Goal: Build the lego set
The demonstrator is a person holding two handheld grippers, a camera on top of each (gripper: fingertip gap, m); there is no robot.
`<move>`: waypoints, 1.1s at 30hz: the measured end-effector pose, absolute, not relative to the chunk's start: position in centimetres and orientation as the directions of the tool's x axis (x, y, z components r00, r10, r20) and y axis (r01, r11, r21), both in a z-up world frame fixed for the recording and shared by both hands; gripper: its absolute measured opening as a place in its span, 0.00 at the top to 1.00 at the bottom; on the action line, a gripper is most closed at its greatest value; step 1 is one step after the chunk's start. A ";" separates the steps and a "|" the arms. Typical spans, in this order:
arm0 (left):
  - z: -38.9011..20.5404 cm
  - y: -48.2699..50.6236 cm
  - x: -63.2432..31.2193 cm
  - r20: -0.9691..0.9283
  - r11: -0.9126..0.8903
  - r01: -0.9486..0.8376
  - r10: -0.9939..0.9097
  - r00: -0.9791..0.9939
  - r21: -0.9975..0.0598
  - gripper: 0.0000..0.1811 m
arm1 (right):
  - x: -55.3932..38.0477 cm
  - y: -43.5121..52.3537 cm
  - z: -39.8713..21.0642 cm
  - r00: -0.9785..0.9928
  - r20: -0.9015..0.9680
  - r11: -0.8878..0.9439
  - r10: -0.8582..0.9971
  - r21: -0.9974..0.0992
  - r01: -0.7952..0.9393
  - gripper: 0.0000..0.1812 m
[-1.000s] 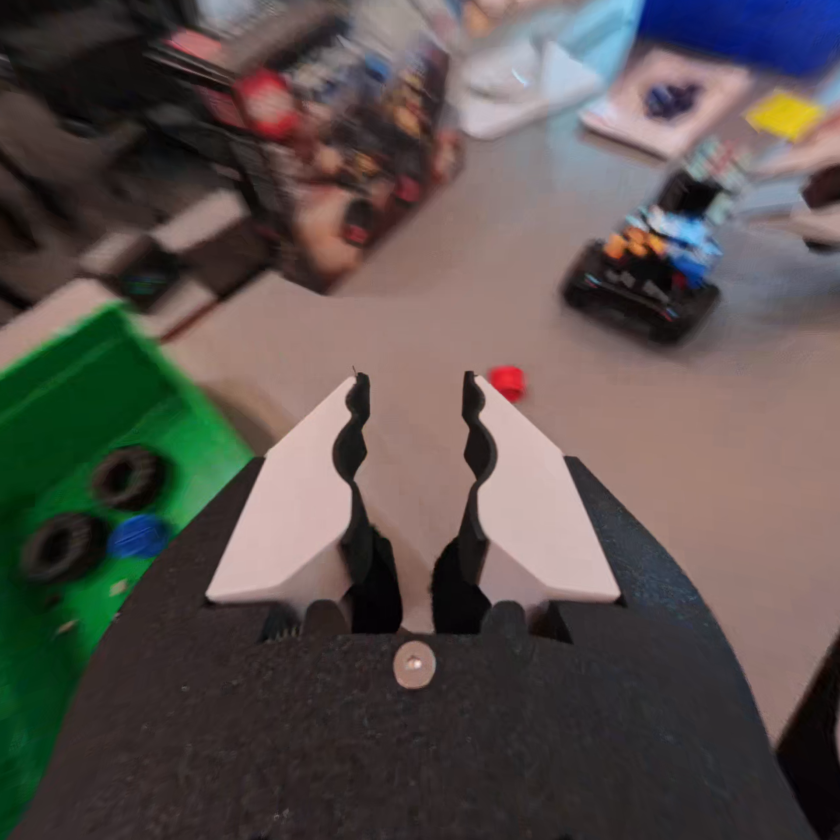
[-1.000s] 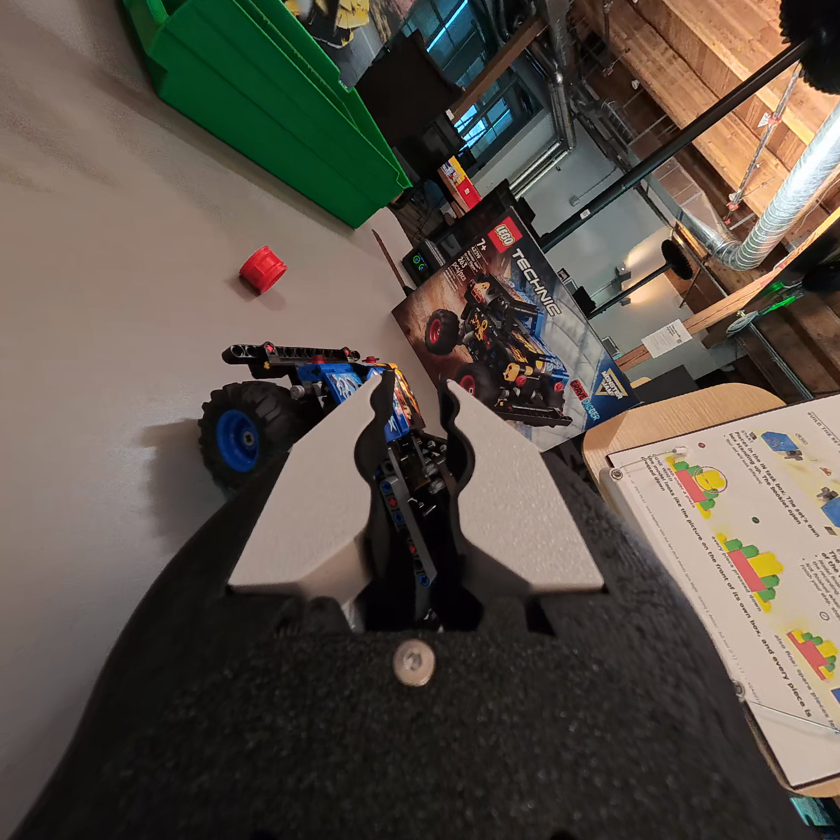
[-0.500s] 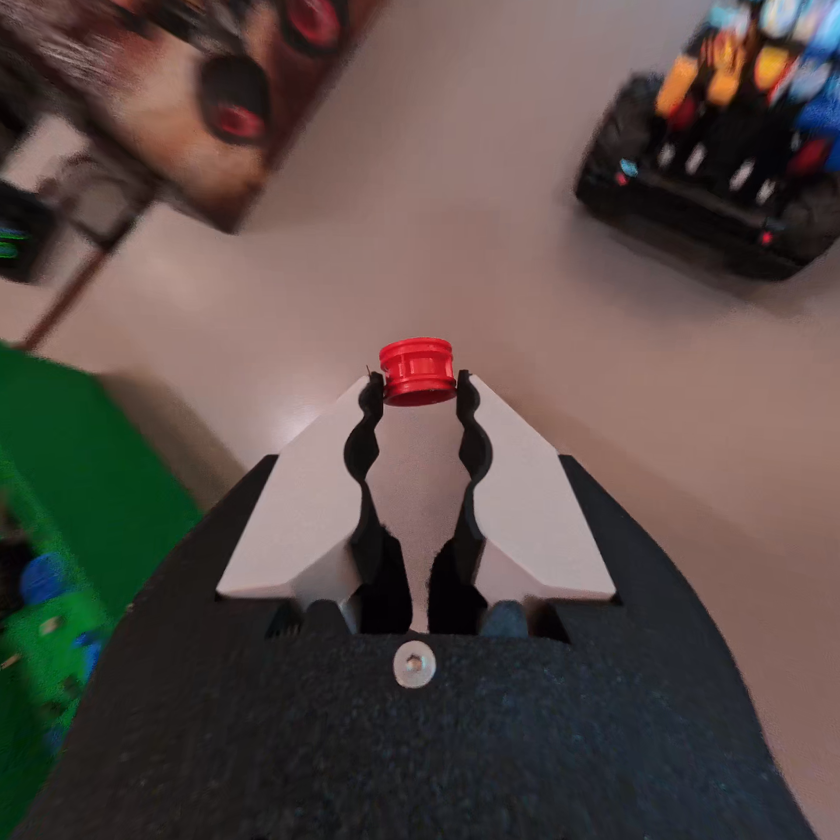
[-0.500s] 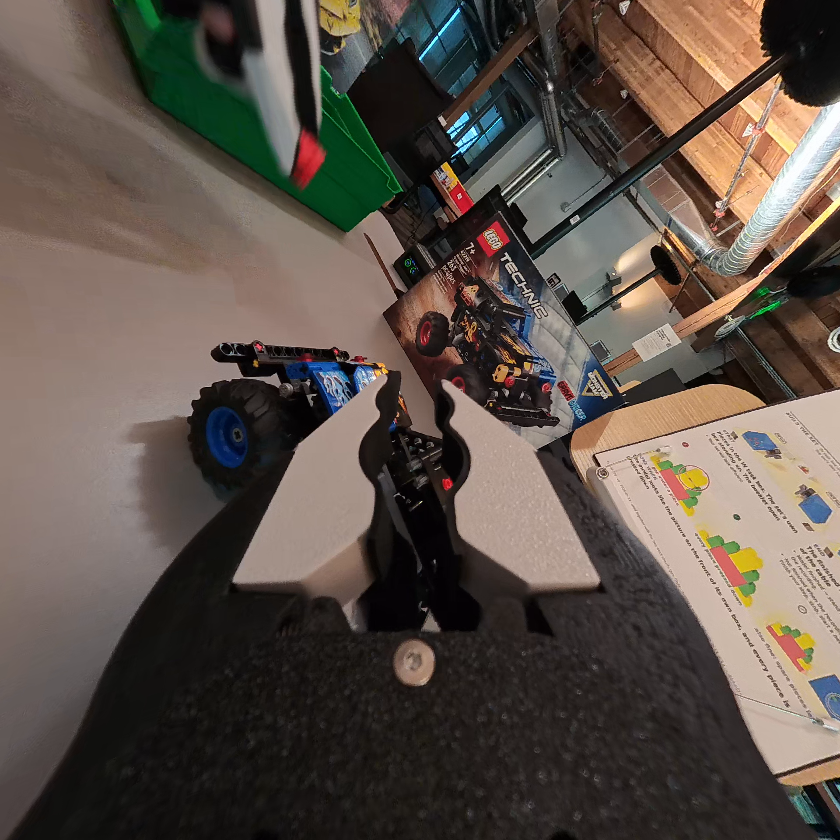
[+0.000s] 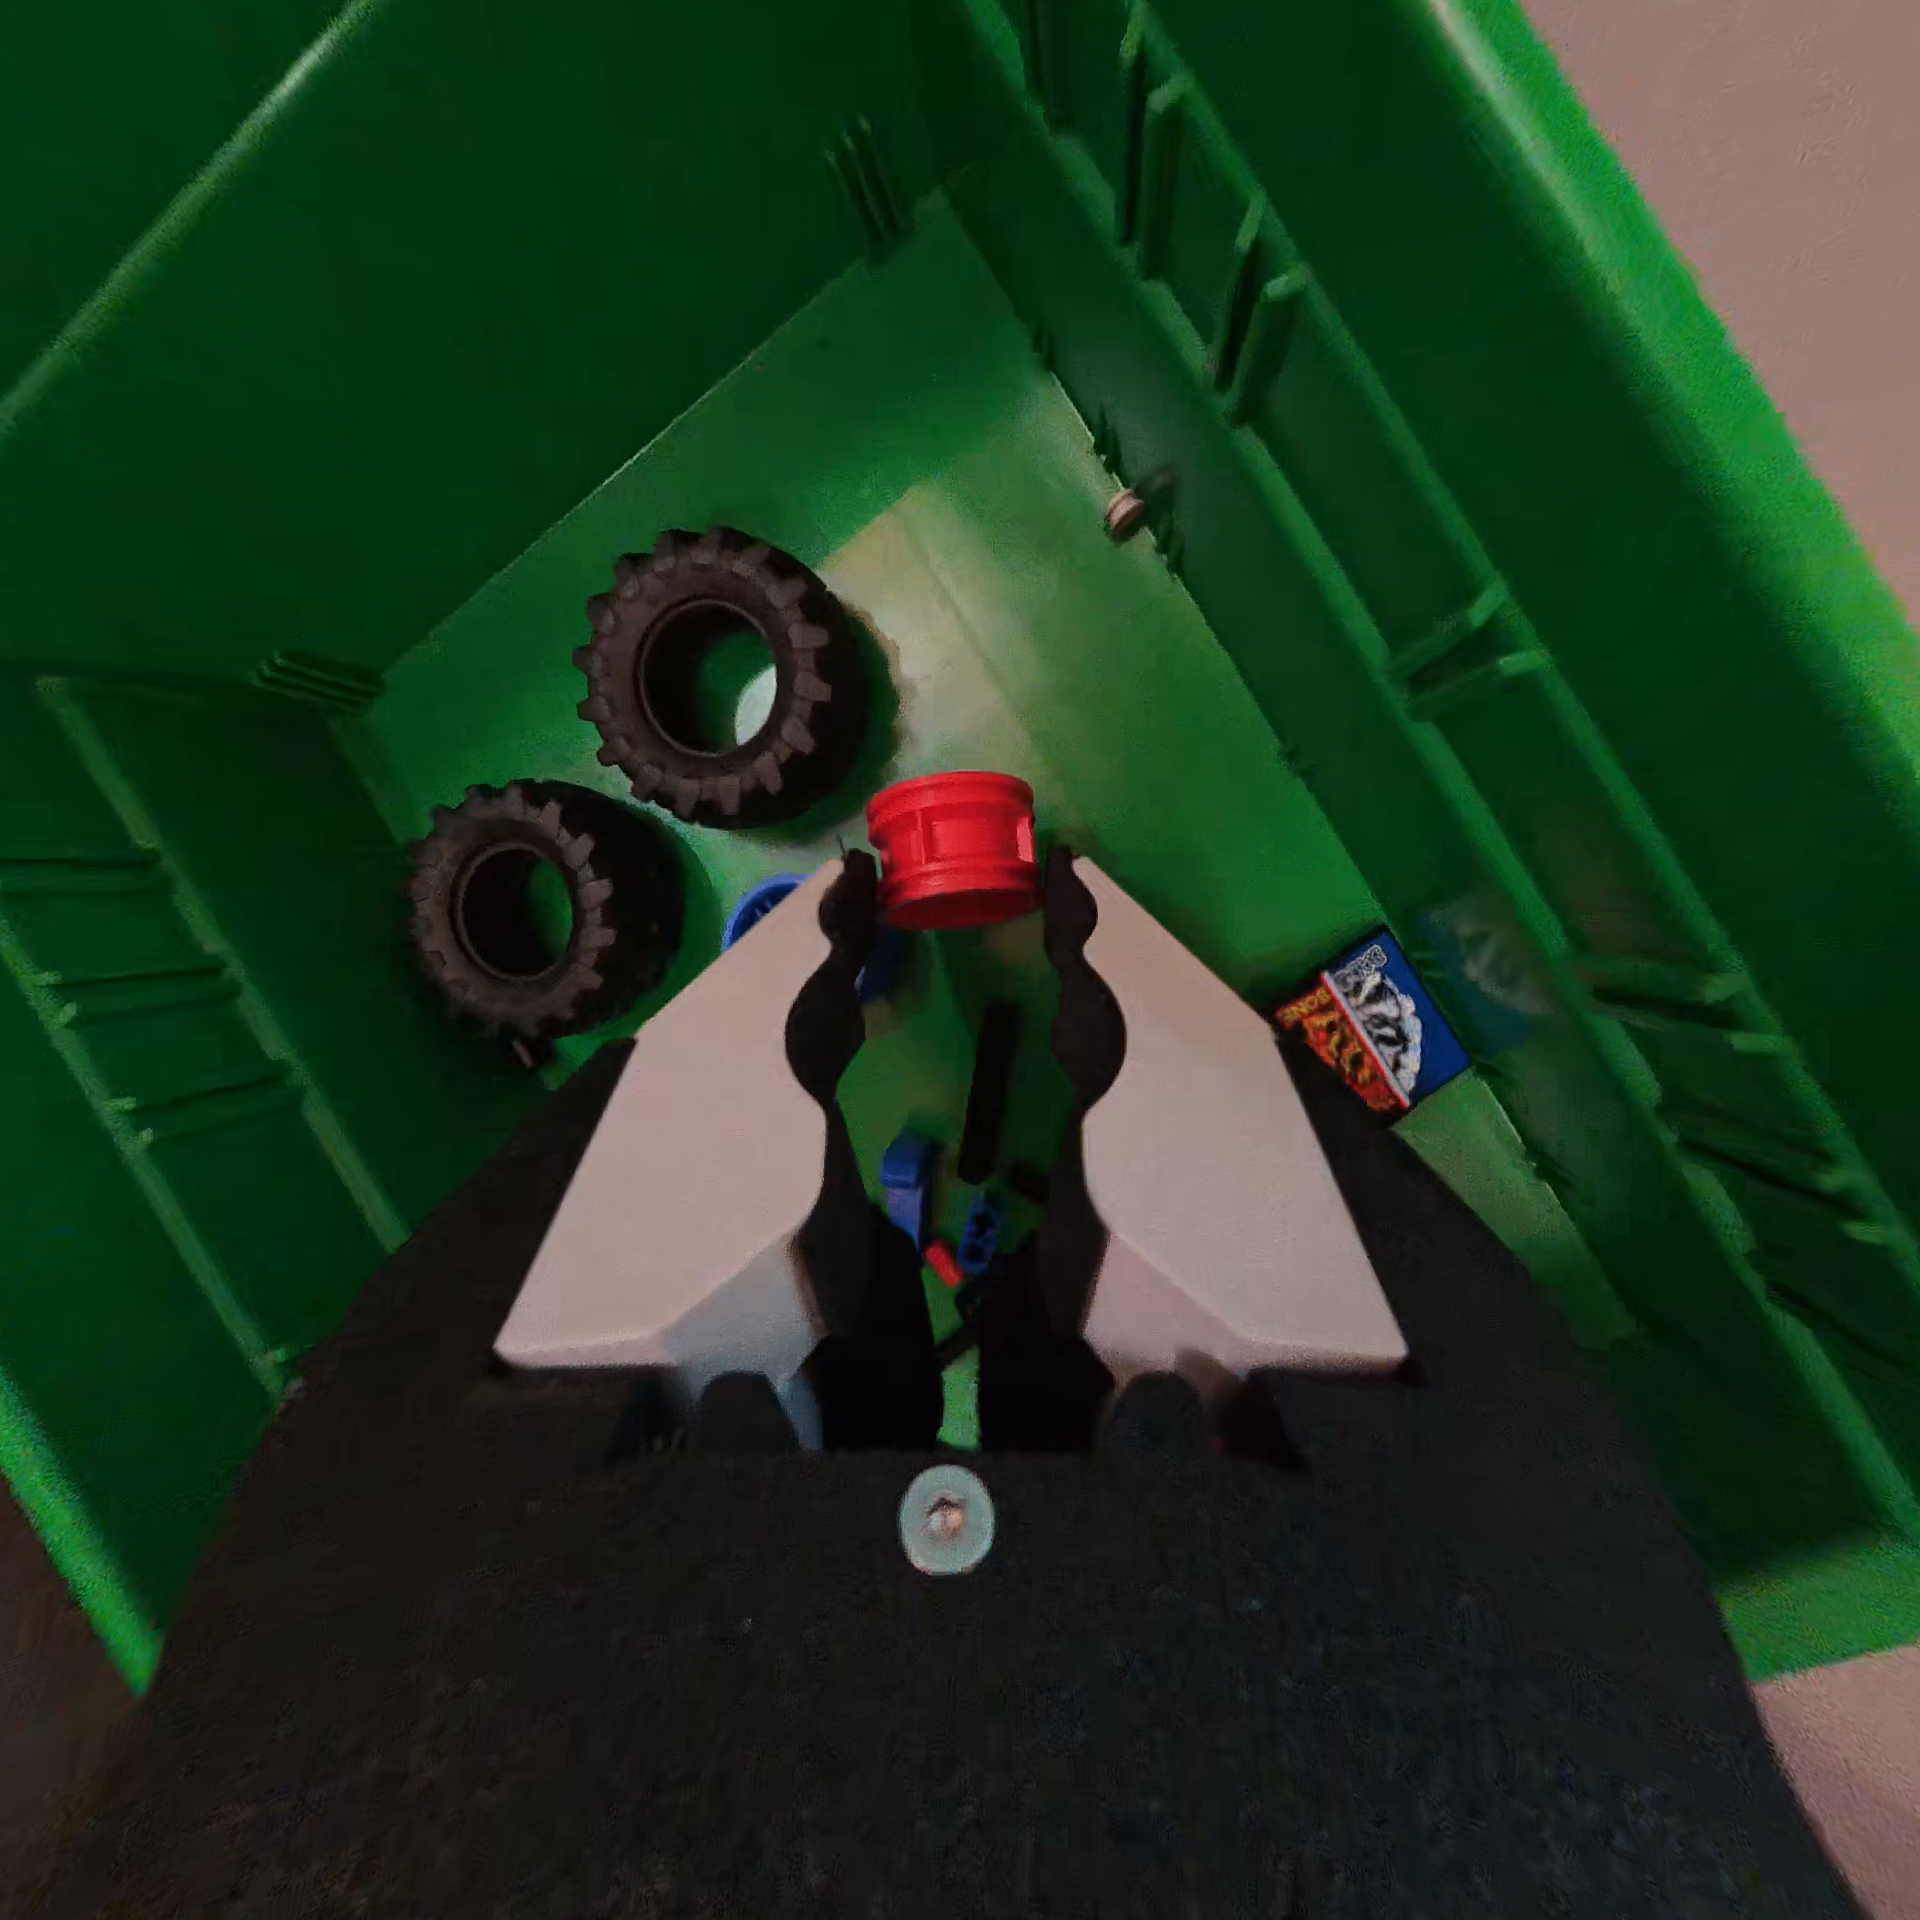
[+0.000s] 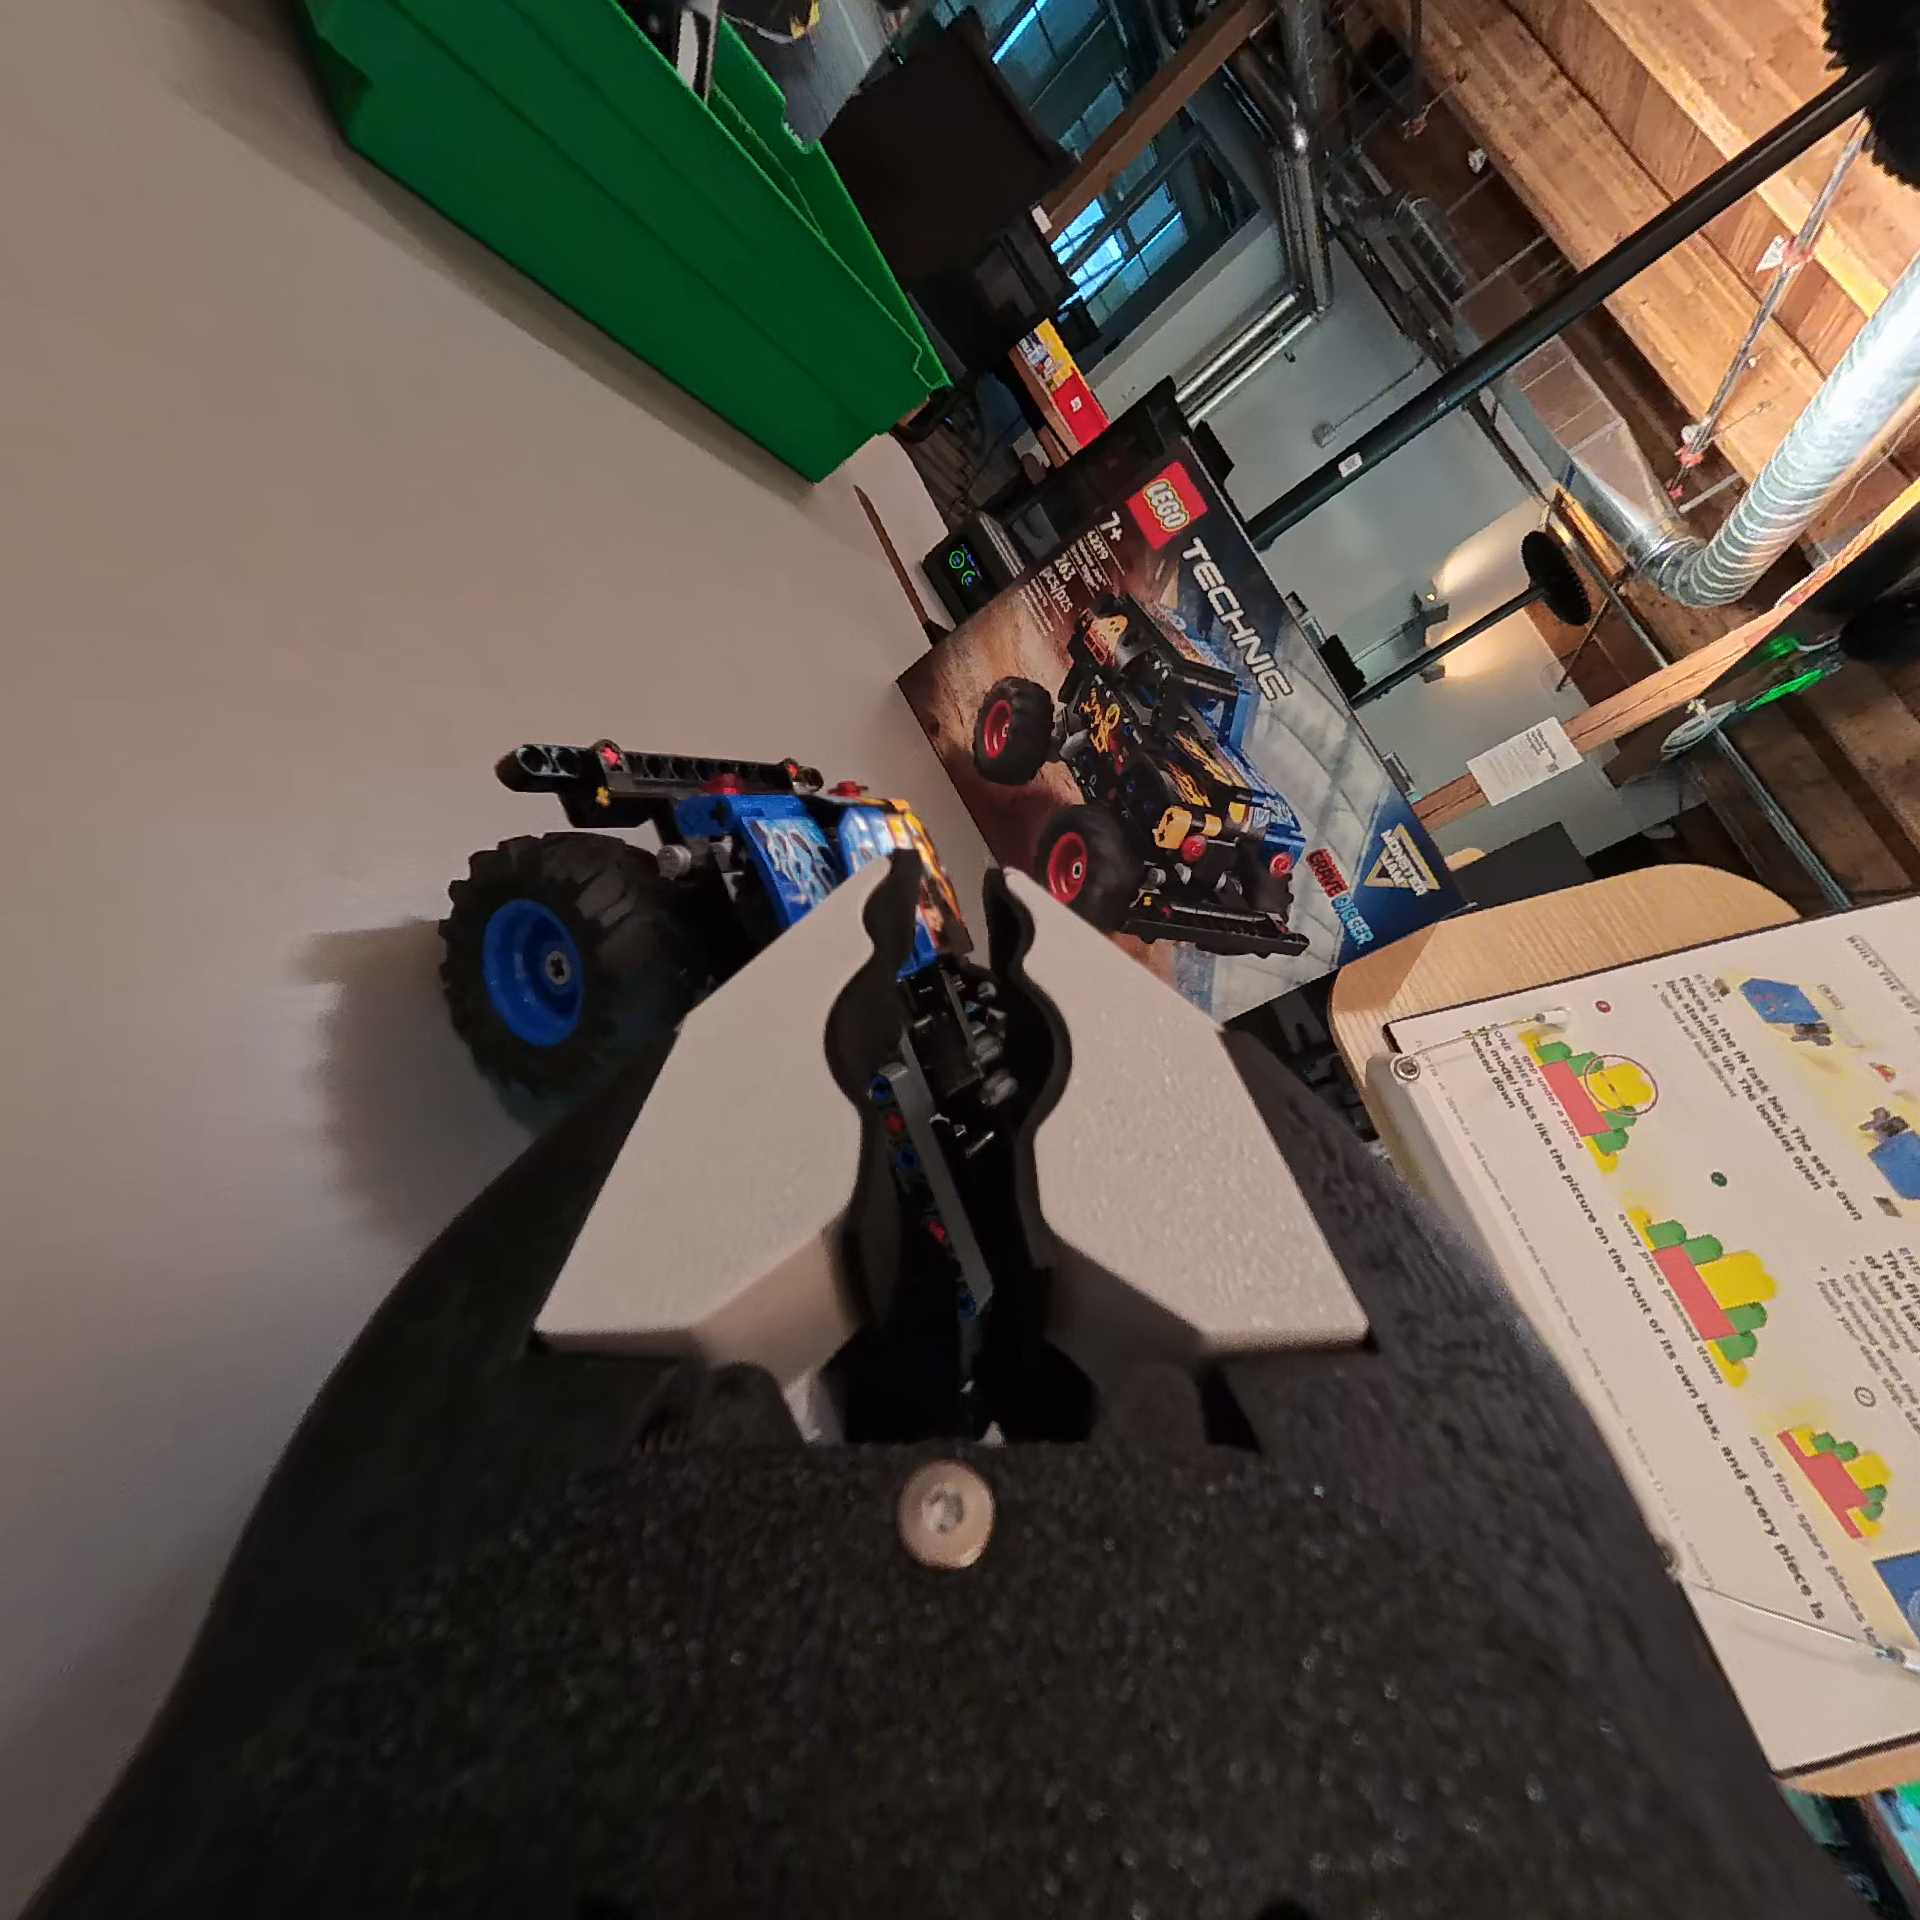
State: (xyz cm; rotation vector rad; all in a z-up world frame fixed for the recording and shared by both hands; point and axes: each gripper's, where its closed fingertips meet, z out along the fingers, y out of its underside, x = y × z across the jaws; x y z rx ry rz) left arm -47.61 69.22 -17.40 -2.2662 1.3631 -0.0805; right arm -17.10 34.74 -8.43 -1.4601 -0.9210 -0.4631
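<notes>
over the green bin (image 5: 1351,520) the left gripper (image 5: 951,868) now pinches the red wheel hub (image 5: 953,862), lifted off the table above two black tyres (image 5: 727,675), while the right gripper (image 6: 940,883) stays narrowly clamped on the toy truck (image 6: 665,894).

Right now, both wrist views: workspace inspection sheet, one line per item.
Surface: pale table, bare around the truck.
Things: red wheel hub gripped over the green bin; toy truck on the table with a blue-hubbed wheel.
Clutter: two black tyres and small blue, black and red parts lie in the bin; a printed blue tile sits against its wall.
Grippers: left gripper shut on the hub; right gripper shut on the truck's frame.
Cables: nothing seen.
Surroundings: toy box, instruction board, silver duct.
</notes>
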 end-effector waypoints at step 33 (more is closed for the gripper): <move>-9.7 37.0 -15.1 -0.101 0.238 -0.613 -0.963 -0.250 -0.753 0.60 | -9.2 34.4 -11.5 0.767 0.313 -0.222 0.560 -0.835 0.503 0.64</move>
